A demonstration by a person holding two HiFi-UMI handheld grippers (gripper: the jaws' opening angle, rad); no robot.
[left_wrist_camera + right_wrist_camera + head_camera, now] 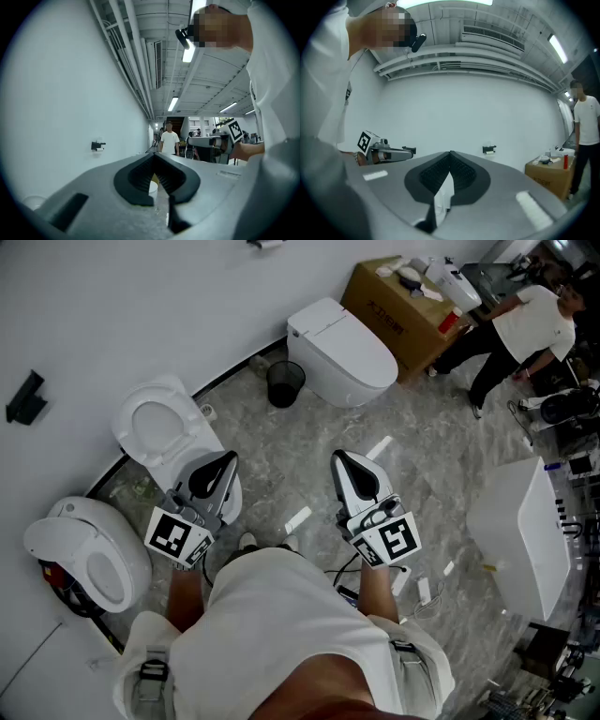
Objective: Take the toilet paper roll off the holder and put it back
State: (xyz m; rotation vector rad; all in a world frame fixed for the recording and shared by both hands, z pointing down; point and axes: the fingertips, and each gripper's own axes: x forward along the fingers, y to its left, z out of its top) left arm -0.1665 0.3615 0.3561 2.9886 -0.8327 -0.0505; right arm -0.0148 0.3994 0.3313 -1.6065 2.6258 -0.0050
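Both pairs of jaws are sitting closed and empty: left gripper [231, 457] and right gripper [337, 457], side by side, pointing level. One toilet paper roll [489, 152] is hanging on its holder [489, 148] on the far wall [454, 112], well apart from both. Three toilets [345, 351], [157, 424], [89, 554] and one bin [285, 382] are standing along the wall.

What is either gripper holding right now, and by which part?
Nothing. The left gripper and the right gripper both have their jaws shut, with nothing between them.

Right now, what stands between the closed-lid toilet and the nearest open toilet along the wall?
A black wastebasket stands between the closed-lid toilet and the open toilet, as the head view shows.
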